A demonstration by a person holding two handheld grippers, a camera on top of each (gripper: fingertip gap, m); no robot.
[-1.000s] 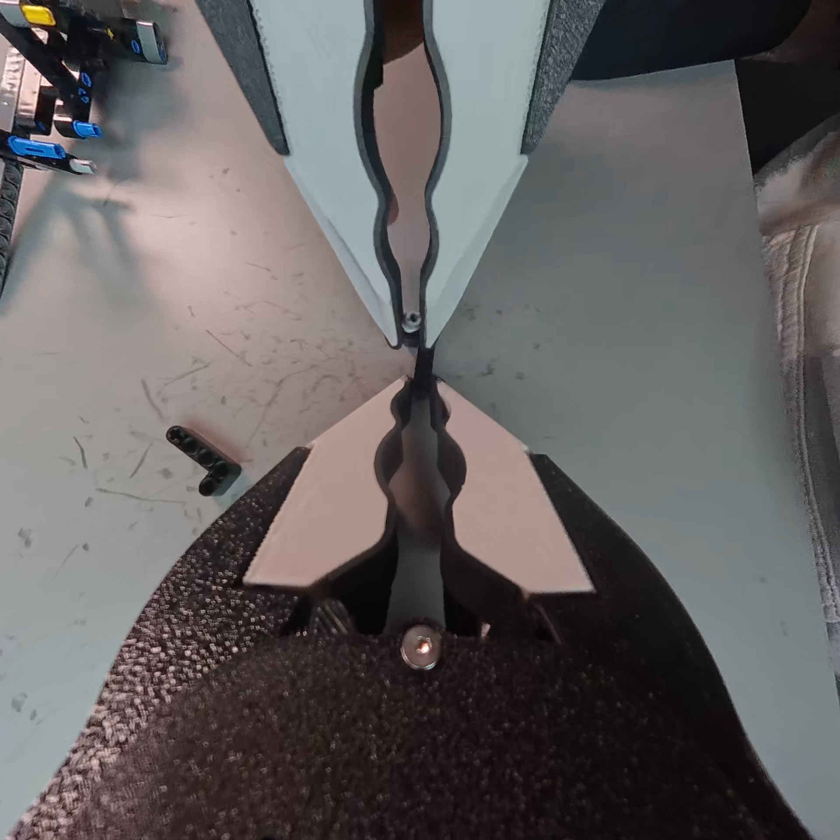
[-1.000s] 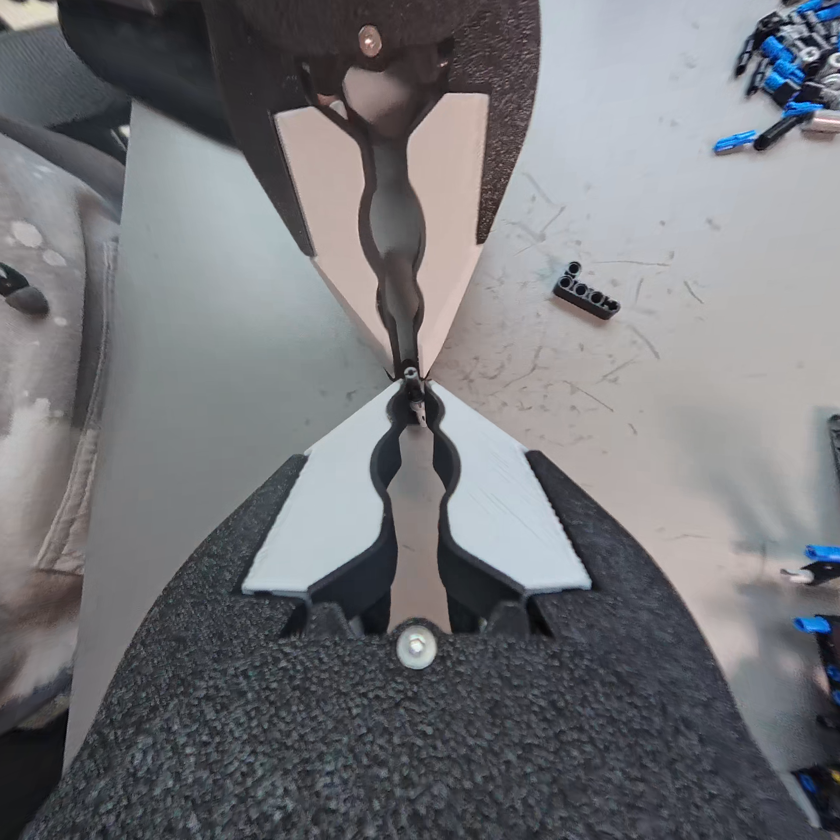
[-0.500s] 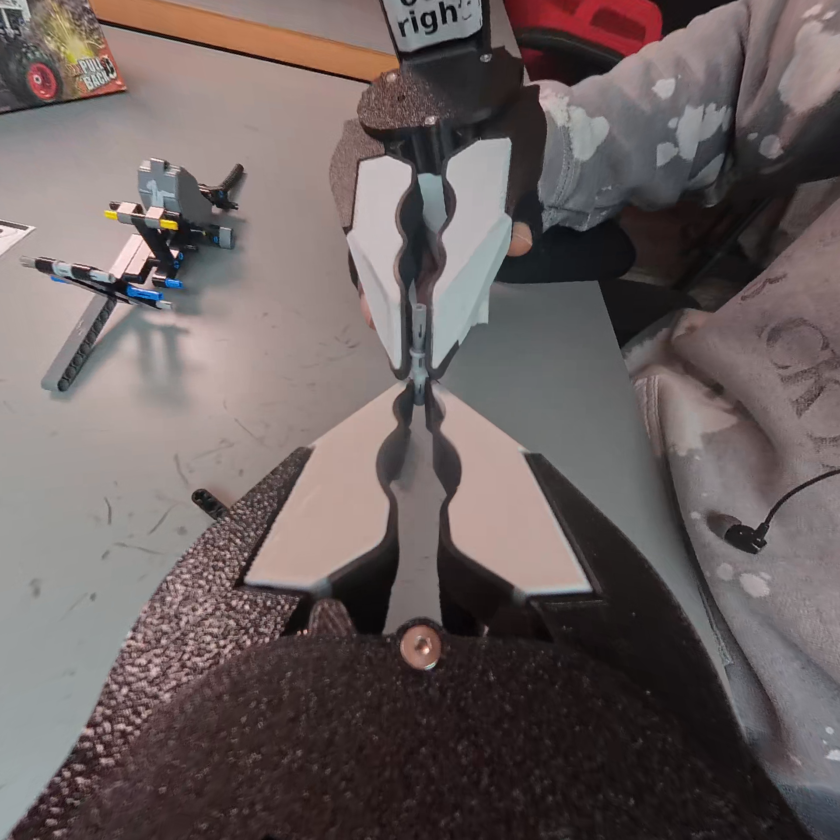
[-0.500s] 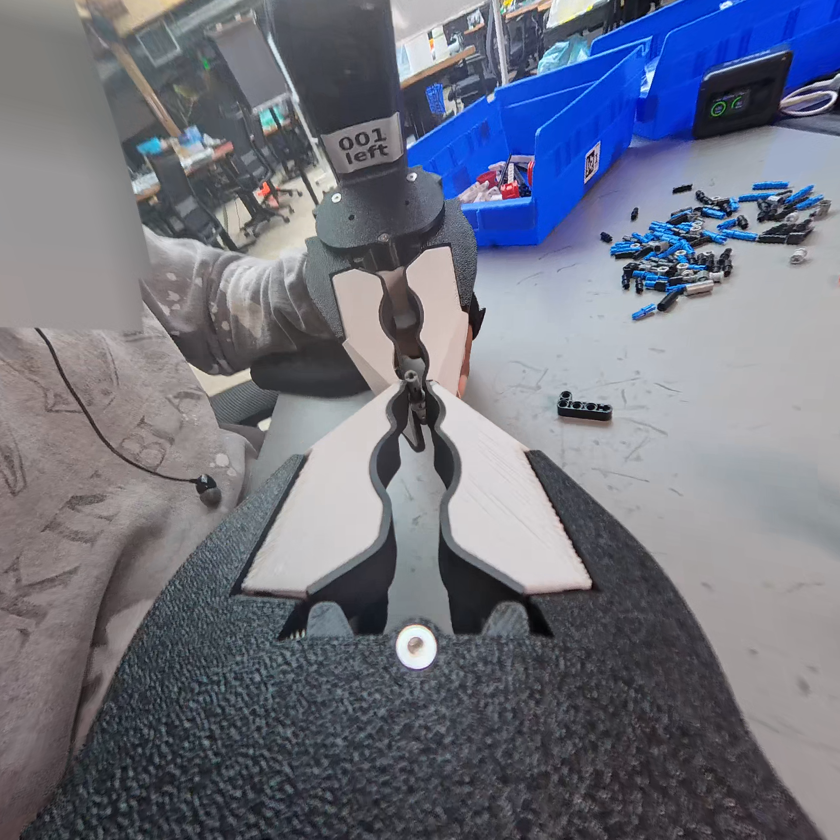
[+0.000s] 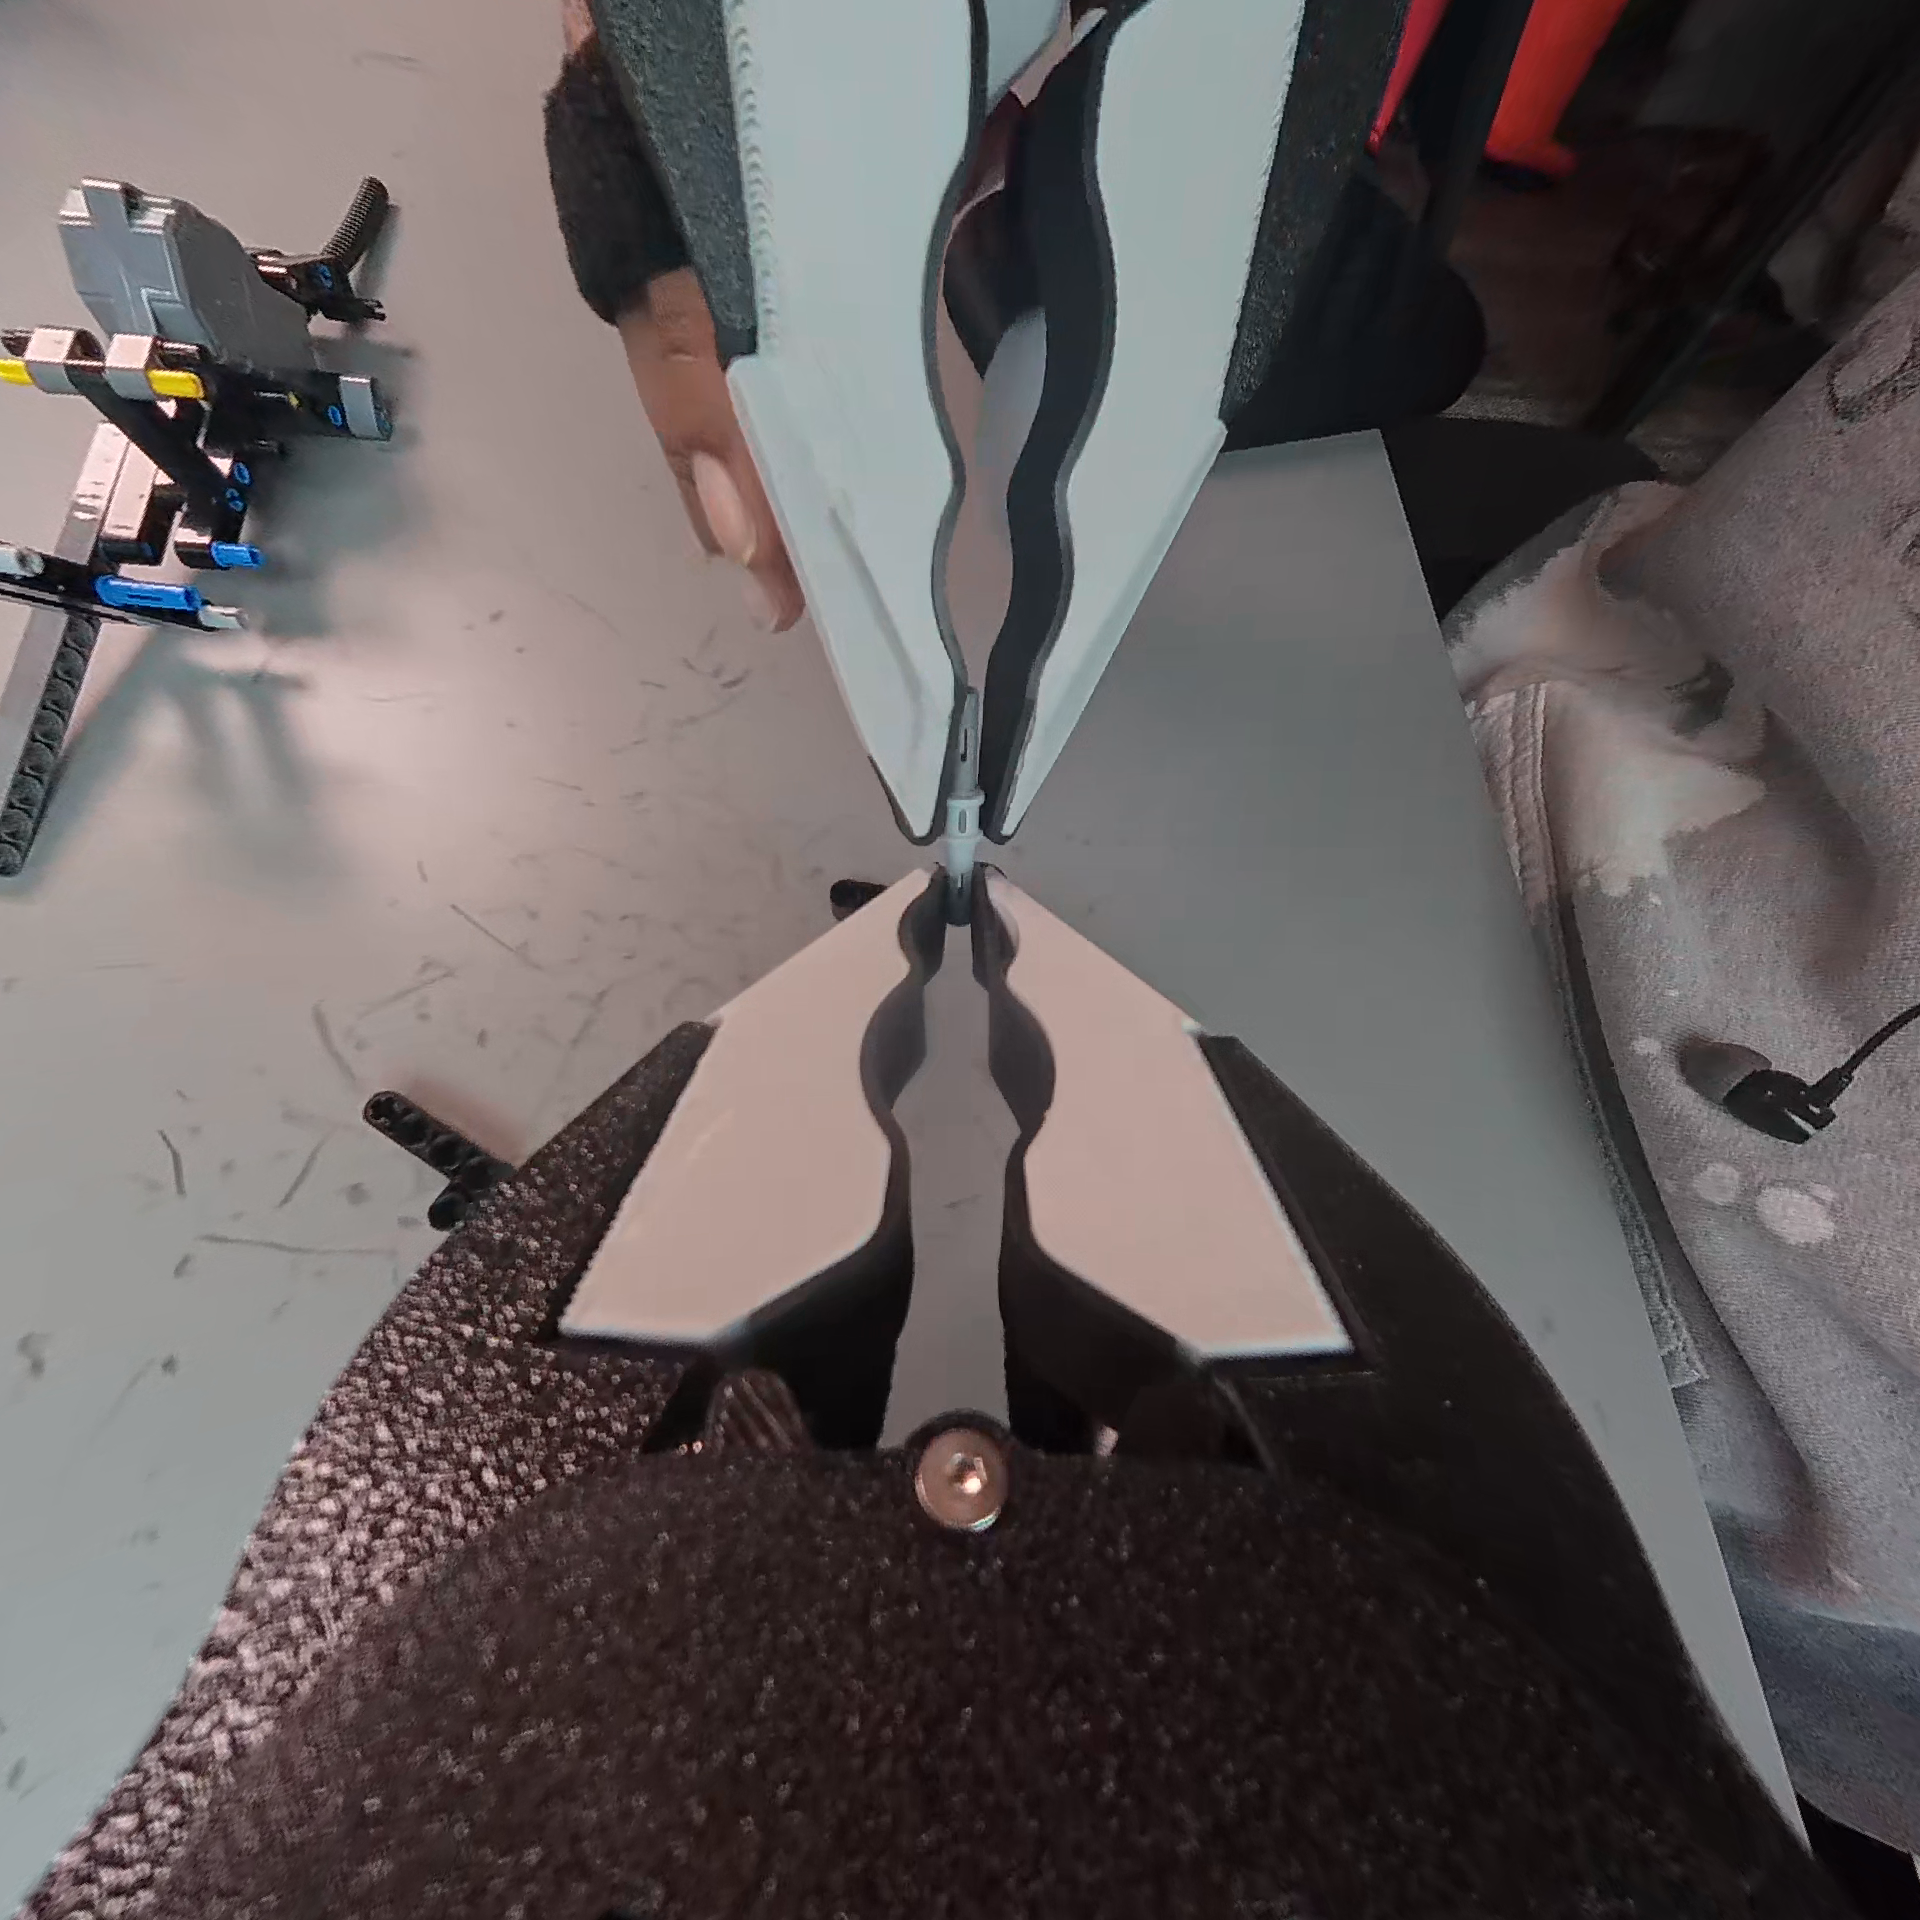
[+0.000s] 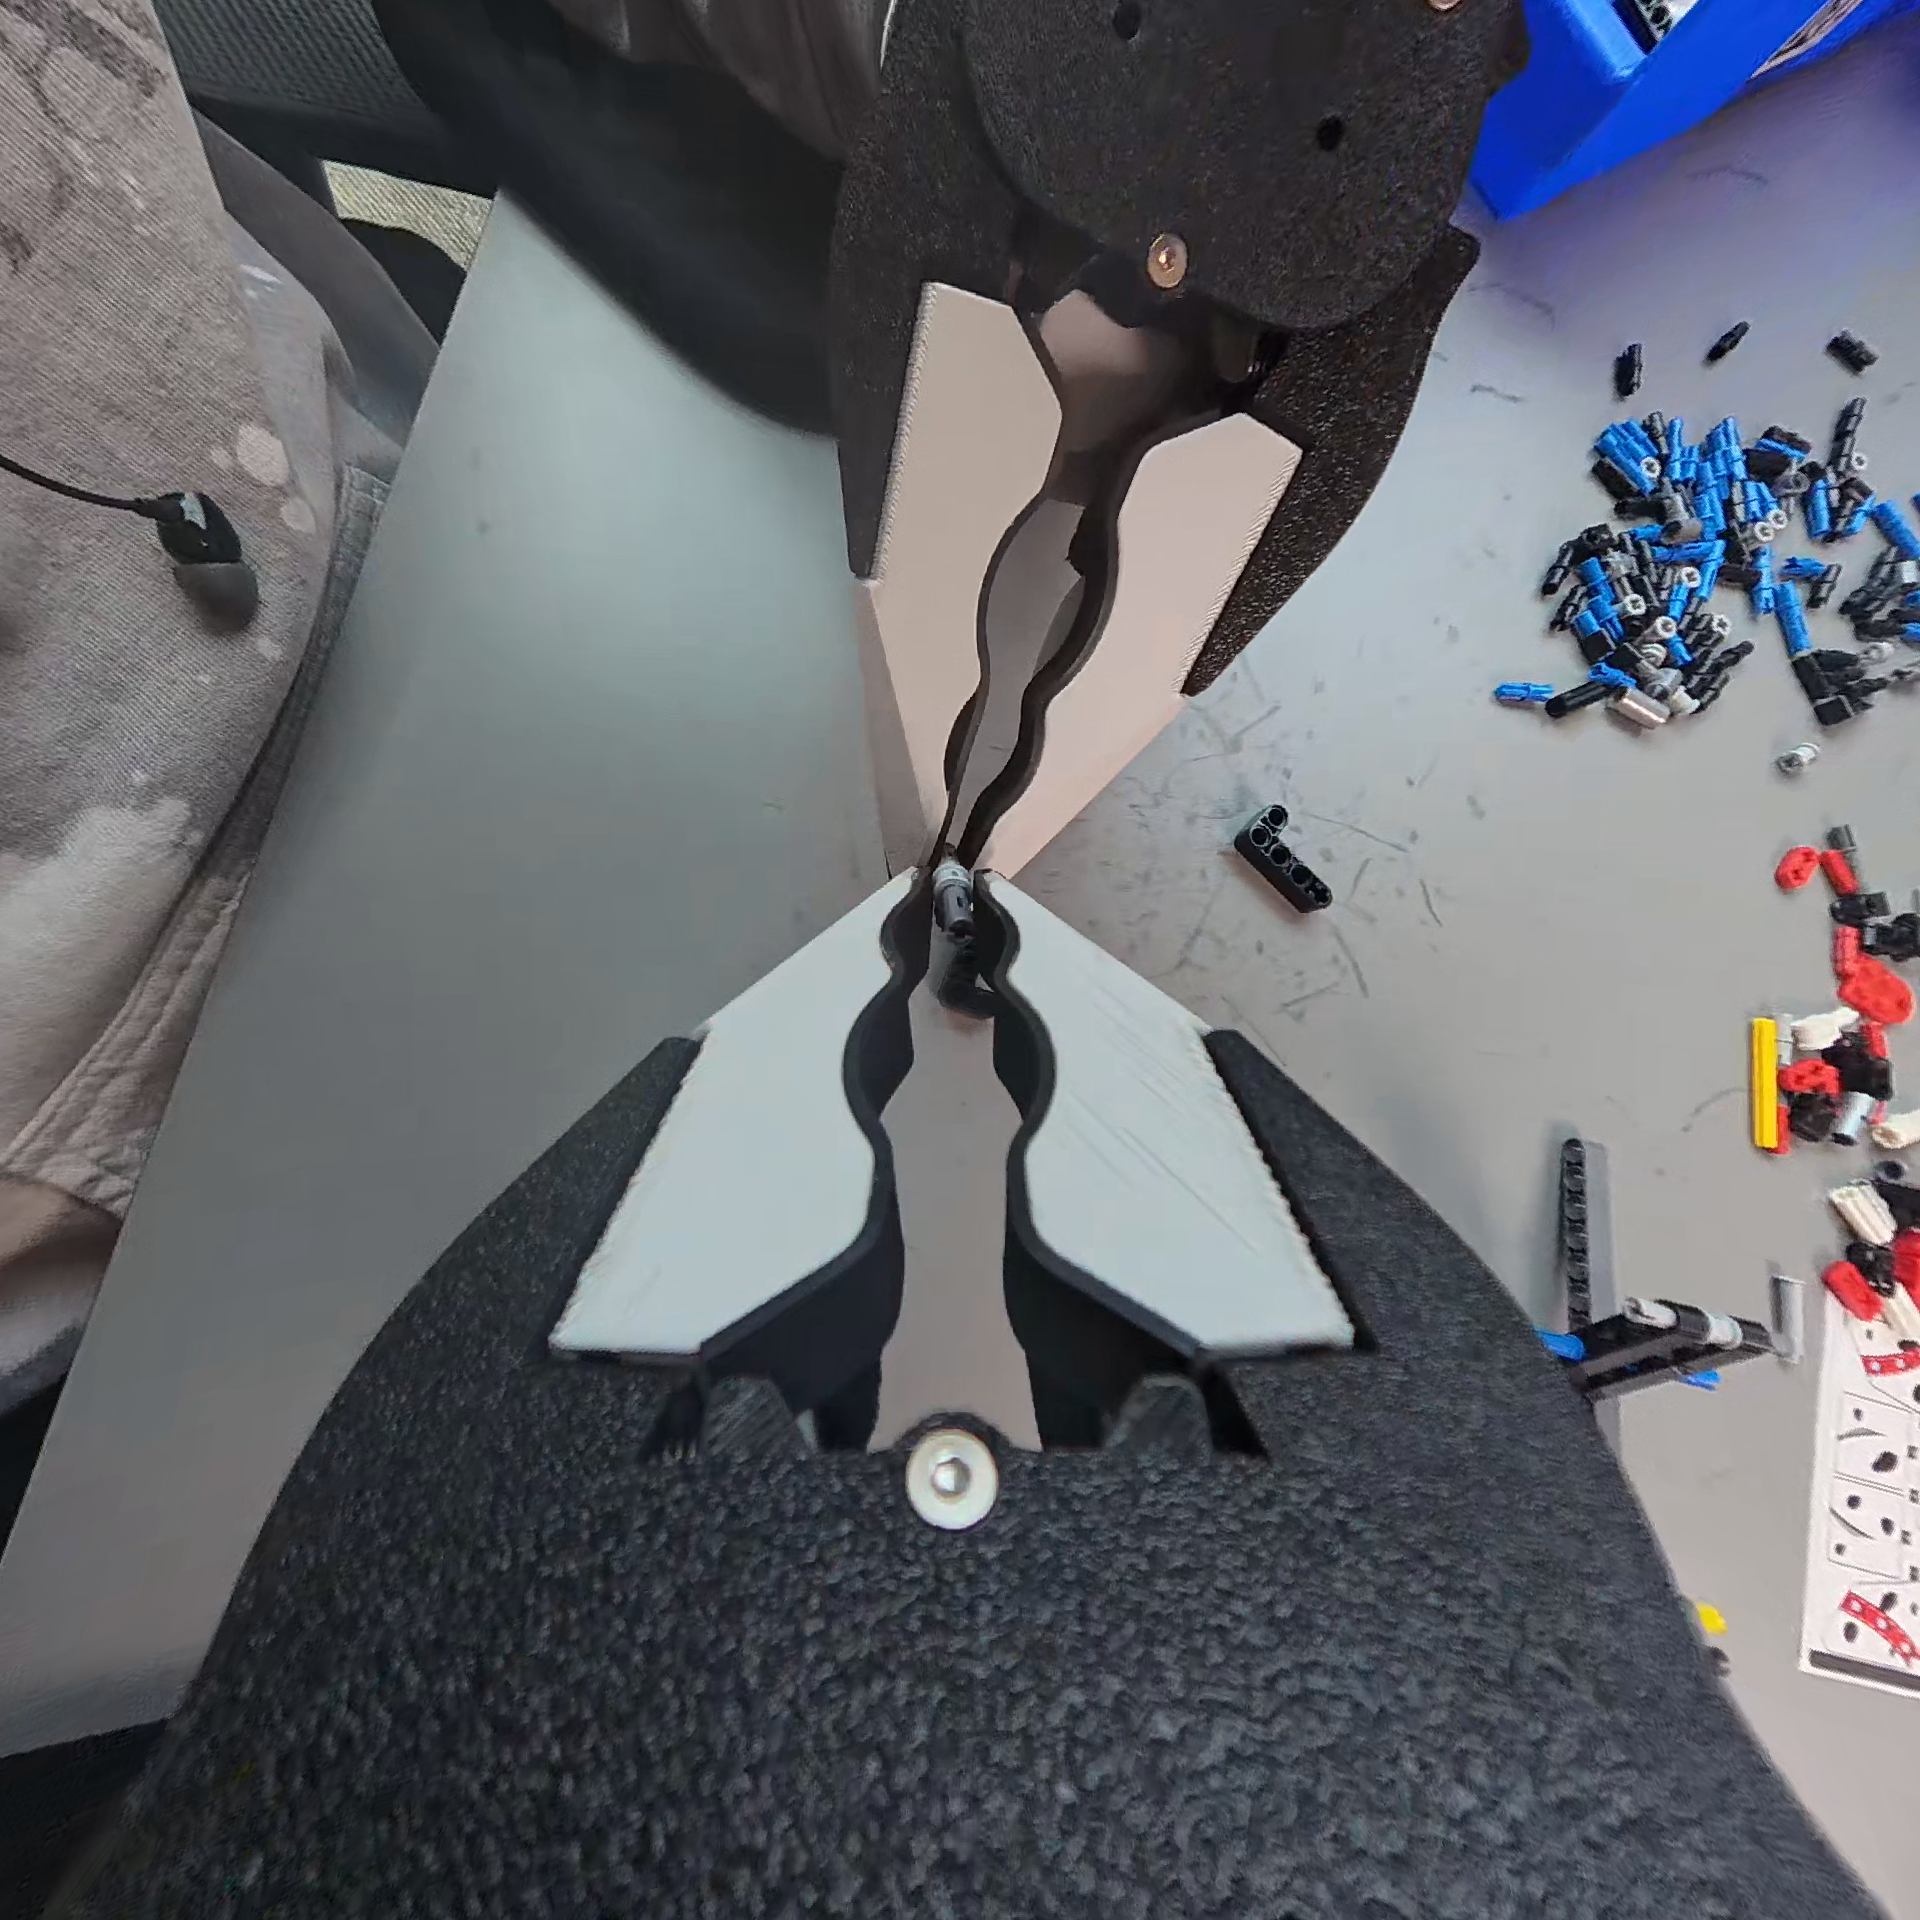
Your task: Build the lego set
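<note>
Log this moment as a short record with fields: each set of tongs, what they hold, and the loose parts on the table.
left tongs: shut on the near end of a small grey pin
right tongs: shut on the far end of the same pin, tip to tip with the left
pin position: held in the air above the grey table, near its edge
black L-shaped beam: lying loose on the table
pile of blue and black pins: on the table, past the beam
partly built model: standing on the table, untouched

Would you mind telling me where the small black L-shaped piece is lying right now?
In the right wrist view, the L-shaped piece lies alone on the table, right of the meeting gripper tips and below-left of the loose blue-and-black pile.
</note>
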